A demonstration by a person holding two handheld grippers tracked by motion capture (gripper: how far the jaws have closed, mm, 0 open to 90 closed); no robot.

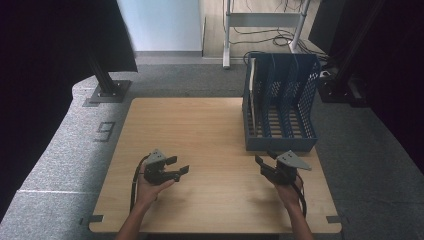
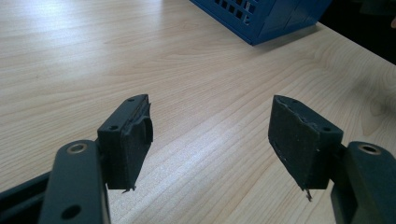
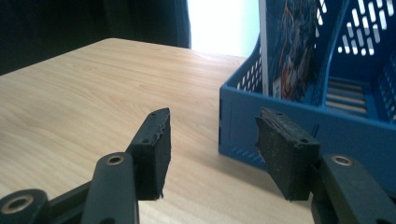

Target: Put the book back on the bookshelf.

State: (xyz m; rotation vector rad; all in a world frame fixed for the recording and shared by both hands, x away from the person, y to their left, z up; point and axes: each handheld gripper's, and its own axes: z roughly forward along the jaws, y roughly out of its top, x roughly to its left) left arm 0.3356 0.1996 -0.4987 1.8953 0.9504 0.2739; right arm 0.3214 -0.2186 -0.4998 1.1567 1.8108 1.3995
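Note:
A blue mesh file rack [image 1: 281, 143] stands at the table's back right, with a thin book [image 1: 253, 95] upright in its leftmost slot. My right gripper [image 1: 265, 157] hovers just in front of the rack's near left corner, open and holding nothing. In the right gripper view the gripper [image 3: 215, 116] points at the rack's front wall [image 3: 280, 121] and the book's colourful cover [image 3: 292, 46]. My left gripper [image 1: 178, 165] stays low over the table's front left, open with nothing between its fingers. In the left gripper view the gripper [image 2: 212, 105] faces bare wood, with the rack's corner [image 2: 266, 18] far ahead.
The light wooden table [image 1: 200, 130] has bare surface between and behind the two grippers. Grey carpet surrounds it. A black stand base [image 1: 107, 90] sits on the floor at the back left, and a desk frame with cables [image 1: 265, 30] stands behind.

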